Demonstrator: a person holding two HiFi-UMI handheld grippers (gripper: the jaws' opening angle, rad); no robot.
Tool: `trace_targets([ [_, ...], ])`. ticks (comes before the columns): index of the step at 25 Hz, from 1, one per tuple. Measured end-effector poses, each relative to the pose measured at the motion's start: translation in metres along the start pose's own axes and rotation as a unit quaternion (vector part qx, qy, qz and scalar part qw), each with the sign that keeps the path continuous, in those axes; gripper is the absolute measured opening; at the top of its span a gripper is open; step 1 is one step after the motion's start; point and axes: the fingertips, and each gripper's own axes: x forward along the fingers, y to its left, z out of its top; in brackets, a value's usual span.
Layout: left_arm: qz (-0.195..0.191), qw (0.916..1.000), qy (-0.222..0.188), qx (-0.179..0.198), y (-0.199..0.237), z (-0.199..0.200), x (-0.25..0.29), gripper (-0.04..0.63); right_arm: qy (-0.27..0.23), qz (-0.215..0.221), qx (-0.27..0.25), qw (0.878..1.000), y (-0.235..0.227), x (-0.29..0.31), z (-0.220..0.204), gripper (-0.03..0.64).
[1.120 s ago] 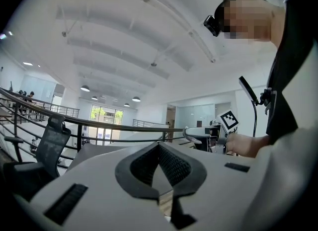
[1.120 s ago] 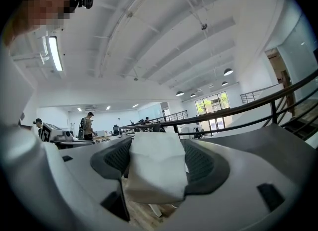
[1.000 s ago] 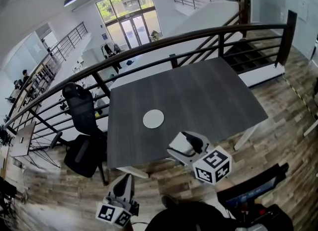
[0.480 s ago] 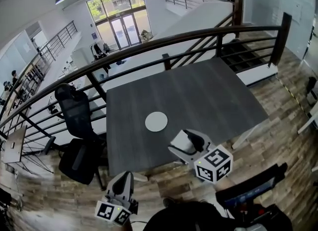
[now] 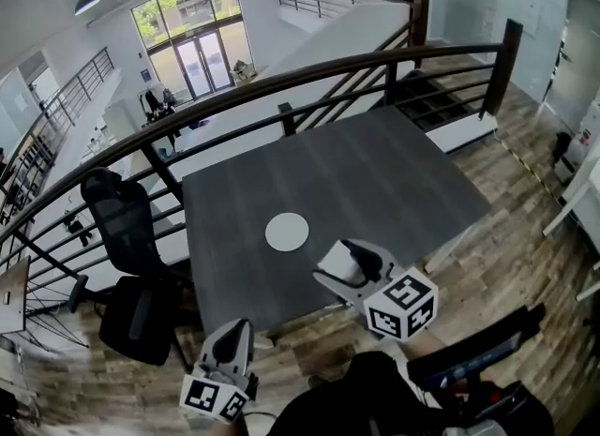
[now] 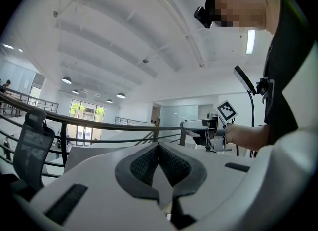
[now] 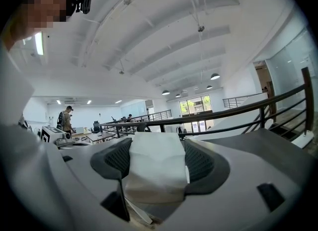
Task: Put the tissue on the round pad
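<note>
A round white pad (image 5: 287, 233) lies near the front of the dark grey table (image 5: 375, 181). My right gripper (image 5: 343, 268) hangs at the table's front edge, just right of the pad, shut on a folded white tissue (image 7: 155, 168). The tissue fills the space between the dark pads (image 7: 201, 163) in the right gripper view. My left gripper (image 5: 232, 342) is low at the front left, off the table over the wood floor. Its jaws are closed together with nothing held (image 6: 158, 164).
A dark metal railing (image 5: 281, 82) runs behind and left of the table. Two black office chairs (image 5: 127, 237) stand at the table's left side. Wood floor (image 5: 525, 190) surrounds the table, with stairs at the back right.
The head view has shifted, so the table and pad sit slightly further left in the picture. Both grippers stay about where they were, the tissue still held.
</note>
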Motion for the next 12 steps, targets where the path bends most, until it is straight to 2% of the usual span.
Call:
trace_targets([
  [7, 0.001, 0.9999, 0.008, -0.009, 0.019, -0.004, 0.017, 0.003, 0.006, 0.007, 0.007, 1.000, -0.013, 0.026, -0.003, 0.336],
  [12, 0.034, 0.9992, 0.016, -0.014, 0.039, 0.003, 0.039, 0.003, 0.013, 0.027, 0.012, 0.999, -0.035, 0.058, 0.001, 0.336],
])
